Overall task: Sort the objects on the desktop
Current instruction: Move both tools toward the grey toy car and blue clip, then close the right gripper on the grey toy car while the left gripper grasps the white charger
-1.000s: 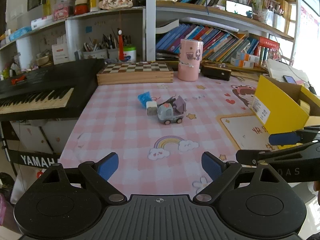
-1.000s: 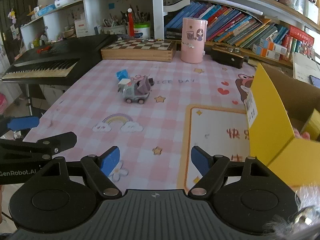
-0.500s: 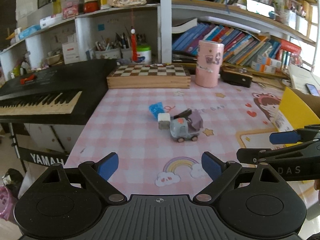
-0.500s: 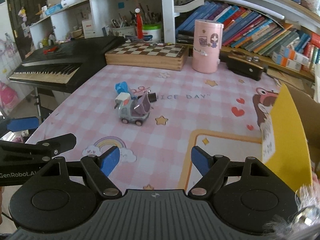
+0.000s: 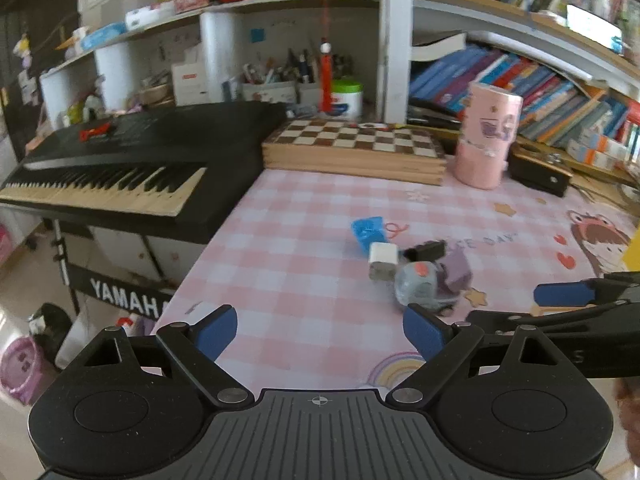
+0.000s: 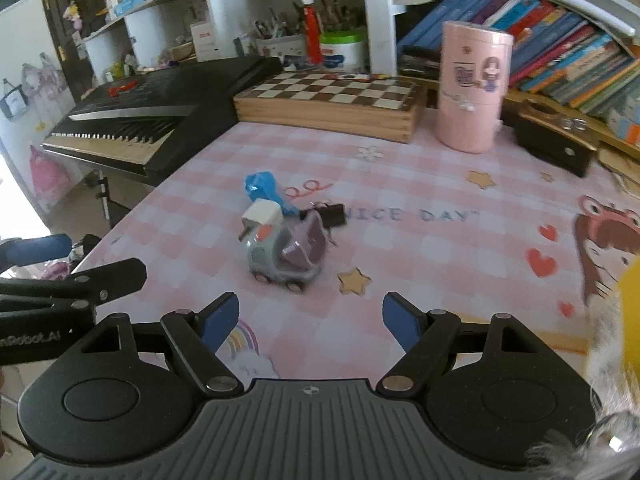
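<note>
One small grey toy truck (image 6: 285, 258), one white plug (image 6: 262, 216), one crumpled blue wrapper (image 6: 264, 188) – bunched mid-table; left gripper (image 5: 320, 330) and right gripper (image 6: 310, 320) both spread wide, holding nothing; bare pink checked mat (image 6: 420, 248) all around.

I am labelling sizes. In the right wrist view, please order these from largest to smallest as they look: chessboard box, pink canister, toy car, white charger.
1. chessboard box
2. pink canister
3. toy car
4. white charger

The car lies nearer the camera, so it looks enlarged.

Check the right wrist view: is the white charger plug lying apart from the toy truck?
No. The white charger plug leans against the front of the toy truck, with no gap visible between them.
</note>
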Motion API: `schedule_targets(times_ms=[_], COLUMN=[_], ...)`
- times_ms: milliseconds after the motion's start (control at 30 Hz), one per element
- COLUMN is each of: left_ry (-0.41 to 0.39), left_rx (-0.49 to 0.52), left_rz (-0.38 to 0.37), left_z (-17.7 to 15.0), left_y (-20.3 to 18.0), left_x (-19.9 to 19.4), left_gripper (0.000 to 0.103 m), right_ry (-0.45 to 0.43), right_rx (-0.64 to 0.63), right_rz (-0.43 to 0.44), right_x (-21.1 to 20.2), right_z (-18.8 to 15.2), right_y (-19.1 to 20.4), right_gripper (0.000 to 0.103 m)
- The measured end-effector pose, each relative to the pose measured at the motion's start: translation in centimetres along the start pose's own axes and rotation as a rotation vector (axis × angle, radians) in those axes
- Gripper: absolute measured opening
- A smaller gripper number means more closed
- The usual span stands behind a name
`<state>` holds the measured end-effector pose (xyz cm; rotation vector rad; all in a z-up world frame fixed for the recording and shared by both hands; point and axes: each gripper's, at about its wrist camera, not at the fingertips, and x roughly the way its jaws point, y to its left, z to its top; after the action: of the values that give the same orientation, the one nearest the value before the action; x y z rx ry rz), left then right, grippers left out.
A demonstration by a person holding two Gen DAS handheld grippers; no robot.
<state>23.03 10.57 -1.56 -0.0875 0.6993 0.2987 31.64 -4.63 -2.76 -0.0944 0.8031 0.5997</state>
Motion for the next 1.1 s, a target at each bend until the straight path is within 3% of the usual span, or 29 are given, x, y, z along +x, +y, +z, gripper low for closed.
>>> schedule_targets(times_ms=[400, 567, 700, 1100], left_ry=[0.03, 0.036, 0.041, 0.028], left_rx=[-0.052, -0.041, -0.036, -0.008], left_rz=[0.088, 0.092, 0.067, -0.083], left_z=[0.7, 1.0, 1.2, 3.1], left_y=[1.0, 0.6, 0.1, -3.8], left_x=[1.3, 1.8, 2.7, 8.4], left_gripper=[0.092, 0.092, 0.092, 0.088], right_ry=[0.011, 0.023, -0.024, -0.062], right_rx=[-0.072, -0.07, -0.075, 0.026], right_rz=[0.022, 0.006, 0.013, -0.109], right_x=[6.7, 7.5, 6.0, 1.8], right_z=[1.8, 2.0, 2.2, 2.2], right_y=[2.1, 1.6, 0.5, -4.3], right_gripper=[0.079, 0.064, 0.061, 0.061])
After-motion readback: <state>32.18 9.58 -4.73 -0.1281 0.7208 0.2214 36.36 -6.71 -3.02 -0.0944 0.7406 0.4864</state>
